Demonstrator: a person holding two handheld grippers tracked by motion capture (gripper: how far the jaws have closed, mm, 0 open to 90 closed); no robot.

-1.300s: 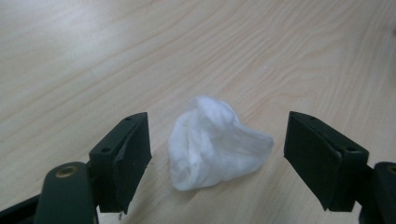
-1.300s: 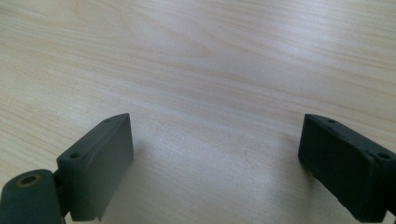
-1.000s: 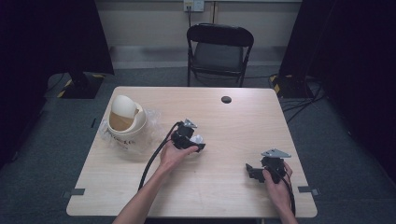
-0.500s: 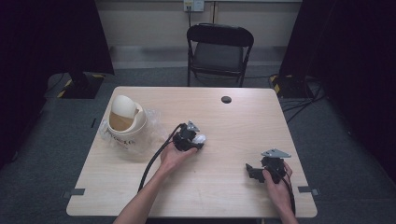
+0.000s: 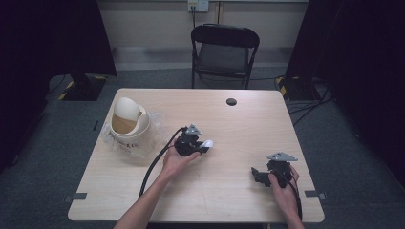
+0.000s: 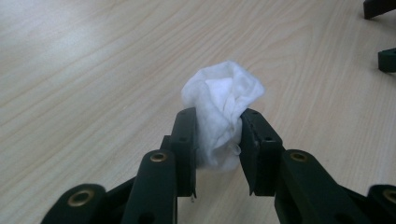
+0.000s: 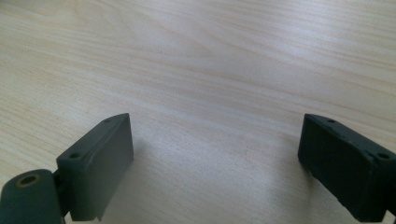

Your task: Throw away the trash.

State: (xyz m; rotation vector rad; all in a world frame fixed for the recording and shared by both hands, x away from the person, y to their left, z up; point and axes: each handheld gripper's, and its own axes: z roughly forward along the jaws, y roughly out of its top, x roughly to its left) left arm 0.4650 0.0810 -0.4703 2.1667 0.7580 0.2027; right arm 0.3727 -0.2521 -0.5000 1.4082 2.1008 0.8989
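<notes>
A crumpled white tissue wad (image 6: 222,105) lies on the light wood table (image 5: 229,124) near its middle. My left gripper (image 6: 217,135) has just been closing and is now shut on it, both pads pressing into its sides. From above, the left gripper (image 5: 203,147) lies low over the table with the white tissue (image 5: 208,143) poking out at its tip. My right gripper (image 5: 258,174) rests near the front right of the table. In its own view the right gripper (image 7: 215,158) is open, with bare wood between the jaws.
A cream swing-lid bin (image 5: 126,125) in a clear plastic bag stands at the table's left. A small black round object (image 5: 231,101) lies near the far edge. A black folding chair (image 5: 224,47) stands behind the table. The left gripper's cable (image 5: 155,167) trails toward the front edge.
The left gripper has edged slightly to the right over the tissue. The right hand and its gripper have stayed where they were.
</notes>
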